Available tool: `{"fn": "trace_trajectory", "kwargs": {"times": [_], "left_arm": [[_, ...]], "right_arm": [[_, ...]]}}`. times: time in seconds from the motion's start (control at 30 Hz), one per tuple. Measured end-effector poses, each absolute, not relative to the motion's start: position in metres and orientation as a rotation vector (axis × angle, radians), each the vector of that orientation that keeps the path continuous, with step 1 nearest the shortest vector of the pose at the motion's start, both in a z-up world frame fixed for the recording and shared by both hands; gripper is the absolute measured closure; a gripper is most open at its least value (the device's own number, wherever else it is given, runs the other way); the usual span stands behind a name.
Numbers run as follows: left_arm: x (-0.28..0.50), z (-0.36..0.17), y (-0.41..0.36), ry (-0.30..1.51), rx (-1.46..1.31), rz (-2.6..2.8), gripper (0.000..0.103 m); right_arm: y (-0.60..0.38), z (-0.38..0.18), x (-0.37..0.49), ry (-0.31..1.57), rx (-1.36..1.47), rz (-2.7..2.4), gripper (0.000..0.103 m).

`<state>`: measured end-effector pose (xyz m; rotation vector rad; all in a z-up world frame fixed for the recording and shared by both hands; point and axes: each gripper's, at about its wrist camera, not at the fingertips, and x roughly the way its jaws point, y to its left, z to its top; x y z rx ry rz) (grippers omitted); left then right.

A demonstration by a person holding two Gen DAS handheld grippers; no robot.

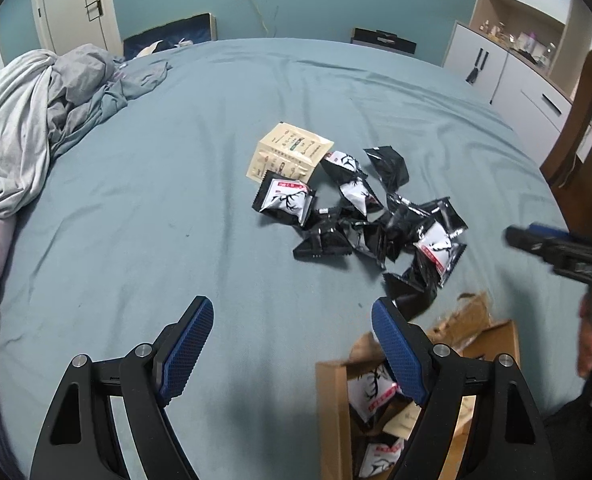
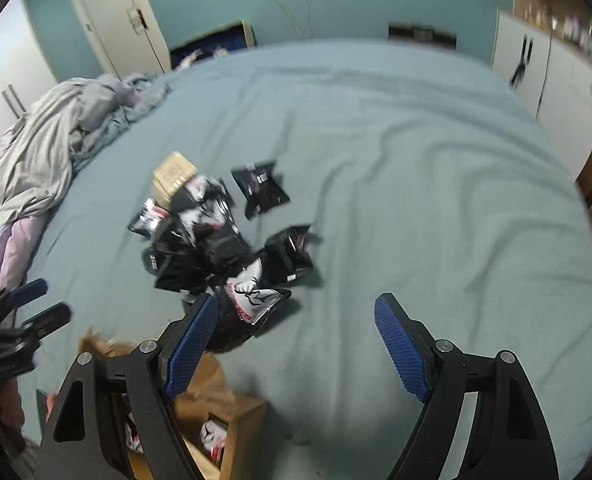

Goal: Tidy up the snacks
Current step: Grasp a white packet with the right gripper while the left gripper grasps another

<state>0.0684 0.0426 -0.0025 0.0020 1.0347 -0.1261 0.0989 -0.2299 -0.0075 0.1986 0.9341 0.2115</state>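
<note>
The snack packets [image 1: 360, 216] lie heaped mid-bed on the sheet [image 1: 155, 200], a few already in the cardboard box [image 1: 332, 408] at the near edge. Both the left gripper [image 1: 291, 352] and right gripper [image 2: 296, 344] stand apart, holding nothing. Best to pinch one loose outer packet by its crimped edge, not the tangle, then release it low over the box.

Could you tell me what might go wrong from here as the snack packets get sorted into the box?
The black packets lie overlapped in a loose pile, so one grab may pinch two or drag neighbours across the bed sheet. The cardboard box sits on soft bedding with a torn flap, so a nudge from the left tongs hovering over it could tip it. Both tongs work close together; the right tongs could clash with the left.
</note>
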Motion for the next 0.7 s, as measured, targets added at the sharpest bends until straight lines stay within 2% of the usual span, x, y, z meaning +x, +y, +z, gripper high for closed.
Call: {"fn": "trace_trajectory", "kwargs": {"times": [0.2,0.43,0.5,0.57,0.6,0.67,0.7], "left_arm": [[0.084,-0.011,0.045,1.059,-0.022,-0.126,0.021],[0.099,-0.025,0.045,1.093,-0.026,-0.119,0.021],[0.104,-0.028,0.045,1.096,-0.026,-0.117,0.021],[0.107,-0.030,0.047,1.089,-0.031,-0.101,0.021],[0.110,-0.032,0.048,1.090,-0.042,-0.092,0.021],[0.115,-0.035,0.051,1.097,-0.070,-0.093,0.021],[0.117,-0.037,0.052,1.098,-0.081,-0.097,0.021]], "right_arm": [[-0.205,-0.035,0.140,1.055,0.183,0.278,0.022],[-0.181,-0.059,0.169,1.103,0.126,0.319,0.023],[-0.178,-0.066,0.175,1.103,0.113,0.336,0.031],[-0.178,-0.069,0.178,1.095,0.114,0.358,0.055],[-0.179,-0.069,0.177,1.095,0.111,0.363,0.058],[-0.181,-0.071,0.177,1.104,0.117,0.374,0.069],[-0.183,-0.070,0.176,1.100,0.125,0.373,0.070]]}}
